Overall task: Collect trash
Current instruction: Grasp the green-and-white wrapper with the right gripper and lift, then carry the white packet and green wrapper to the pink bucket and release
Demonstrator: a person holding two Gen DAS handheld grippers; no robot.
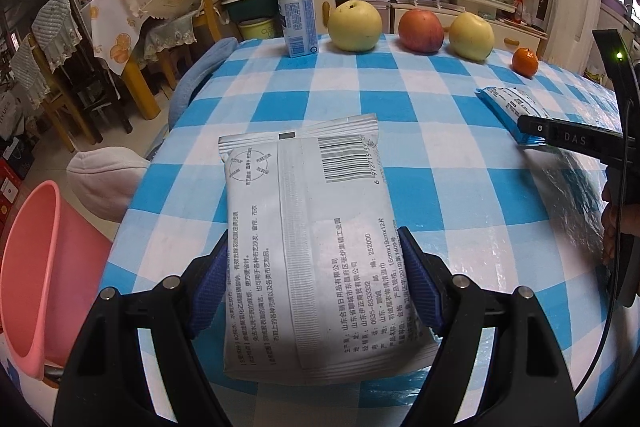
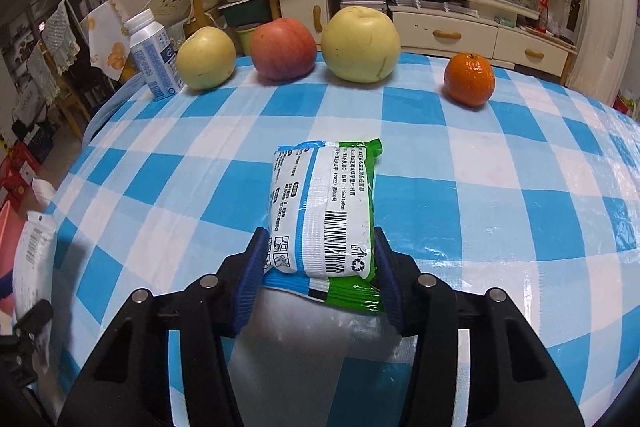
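Two packs are being held. The left gripper (image 1: 312, 287) is clamped on a big white pack (image 1: 304, 239), which is above the near edge of the counter (image 1: 460, 163) with its blue and white checked cloth. The right gripper (image 2: 320, 267) squeezes a small white and green pack (image 2: 324, 215) from both sides. At the far edge sit a white bottle (image 1: 296, 15), three apples and a small orange (image 2: 470, 79). A pink bucket (image 1: 36, 279) stands on the floor.
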